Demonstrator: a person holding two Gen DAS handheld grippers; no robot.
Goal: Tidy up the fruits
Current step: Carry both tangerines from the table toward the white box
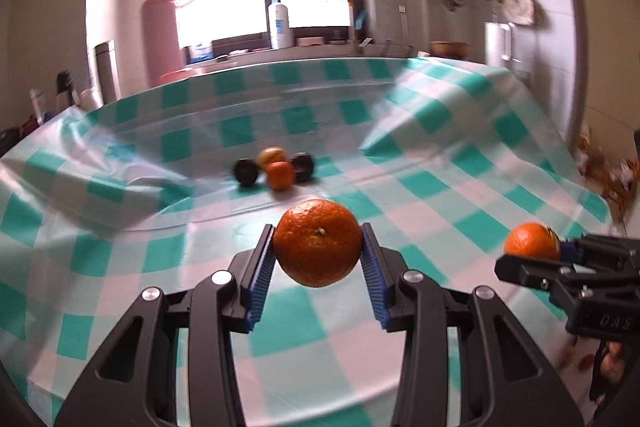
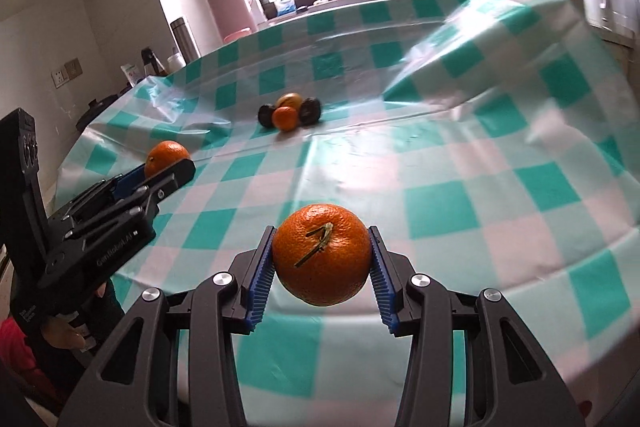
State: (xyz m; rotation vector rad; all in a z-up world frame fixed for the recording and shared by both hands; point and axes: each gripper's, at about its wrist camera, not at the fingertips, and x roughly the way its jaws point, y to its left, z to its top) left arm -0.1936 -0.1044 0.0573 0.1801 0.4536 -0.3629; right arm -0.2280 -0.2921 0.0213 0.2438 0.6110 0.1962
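Observation:
My left gripper (image 1: 319, 247) is shut on an orange mandarin (image 1: 319, 242), held above the checked tablecloth (image 1: 440, 187). The right gripper (image 2: 322, 255) is shut on a second mandarin (image 2: 322, 254) with a green stem across its top. Each gripper shows in the other's view: the right one (image 1: 532, 247) at the right edge, the left one (image 2: 168, 167) at the left, both gripping their fruit. Farther back on the cloth lies a small cluster: a small orange mandarin (image 1: 279, 175), a yellowish fruit (image 1: 271, 155) behind it, and two dark round fruits (image 1: 245, 171) (image 1: 303, 166) on either side.
The teal-and-white plastic cloth is rumpled, with raised folds at left and right. Behind the table stand a pink thermos (image 1: 160, 31), a steel flask (image 1: 107, 69), a white bottle (image 1: 279, 23) on the windowsill and a wooden bowl (image 1: 450, 47). A hand (image 2: 64, 333) holds the left gripper's handle.

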